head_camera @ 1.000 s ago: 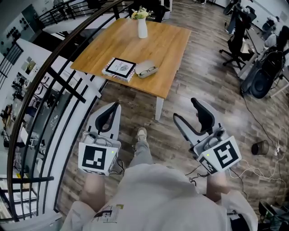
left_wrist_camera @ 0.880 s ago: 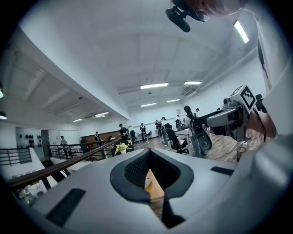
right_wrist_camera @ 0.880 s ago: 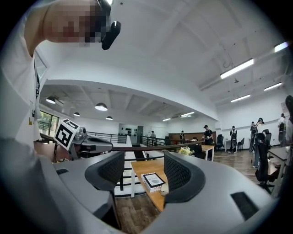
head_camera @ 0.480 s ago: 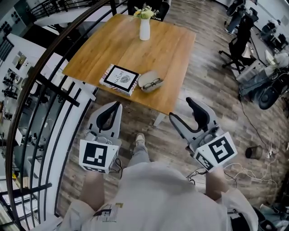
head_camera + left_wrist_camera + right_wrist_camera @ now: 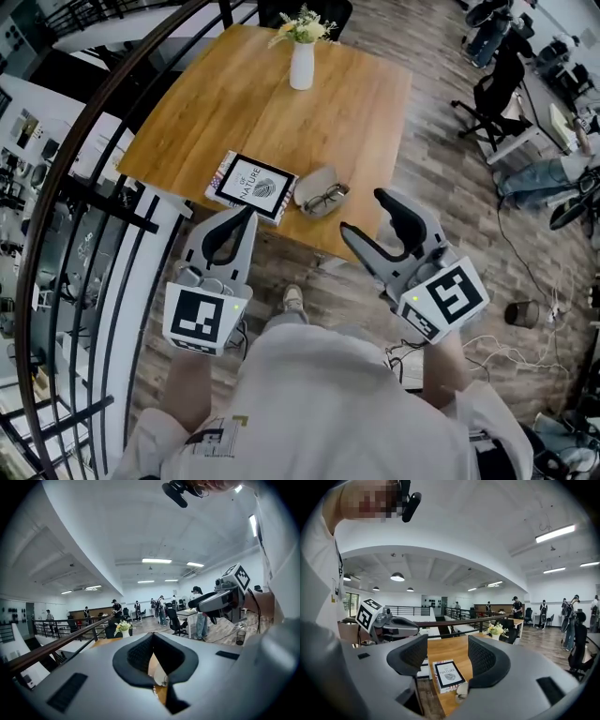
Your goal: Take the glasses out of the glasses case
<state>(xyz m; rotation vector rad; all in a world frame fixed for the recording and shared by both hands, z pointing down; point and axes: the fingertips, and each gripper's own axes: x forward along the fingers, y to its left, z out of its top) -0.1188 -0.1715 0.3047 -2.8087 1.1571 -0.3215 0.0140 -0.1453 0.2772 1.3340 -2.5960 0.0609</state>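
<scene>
An open grey glasses case [image 5: 319, 190] lies near the front edge of the wooden table [image 5: 281, 112], and dark-framed glasses [image 5: 326, 198] rest in it. My right gripper [image 5: 366, 217] hangs open just in front and to the right of the case, apart from it. In the right gripper view its jaws [image 5: 447, 641] frame the book [image 5: 449, 673], and the case [image 5: 463, 689] peeks out by the right jaw. My left gripper [image 5: 225, 239] is shut and empty, in front of the book [image 5: 251, 184]. In the left gripper view [image 5: 153, 634] a sliver of the case [image 5: 159, 674] shows.
A white vase with flowers [image 5: 302, 58] stands at the table's far side. A curved black railing [image 5: 103, 187] runs along the left. Office chairs [image 5: 487, 94] and floor cables [image 5: 525, 347] are to the right. My shoe [image 5: 293, 299] is on the wood floor.
The table, book and case have come closer to me. Both grippers now reach the table's front edge. Neither gripper's jaws have changed.
</scene>
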